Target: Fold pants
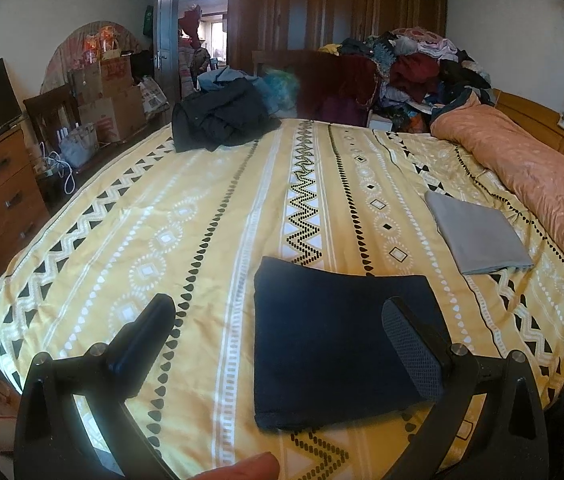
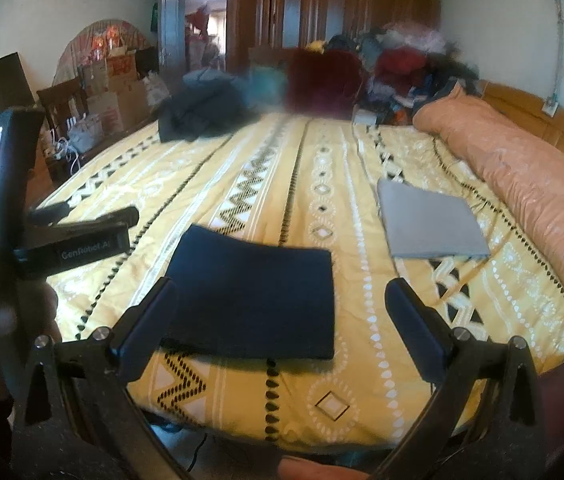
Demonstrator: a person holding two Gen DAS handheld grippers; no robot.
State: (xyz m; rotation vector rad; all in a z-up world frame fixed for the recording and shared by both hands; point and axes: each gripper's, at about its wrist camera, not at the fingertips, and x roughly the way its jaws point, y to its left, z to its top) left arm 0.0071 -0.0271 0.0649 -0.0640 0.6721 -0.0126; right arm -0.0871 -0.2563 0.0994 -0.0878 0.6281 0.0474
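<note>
One pair of dark navy pants (image 1: 334, 344), folded into a soft, flat rectangle, is laid on the bed (image 1: 201, 240) near its front edge. Each hand-held gripper, left (image 1: 282, 340) and right (image 2: 282, 320), is held wide apart and empty. One grey folded rectangle (image 1: 478, 232) is seen nearby.

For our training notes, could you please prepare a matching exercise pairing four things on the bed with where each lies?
Things:
1. navy folded pants
2. grey folded cloth
3. peach quilt
4. dark jacket

Places:
A. rolled along the headboard side
B. far end of the bed, towards the door
C. near edge, in front of both grippers
D. flat beside the quilt

Pairs: 1-C, 2-D, 3-A, 4-B
</note>
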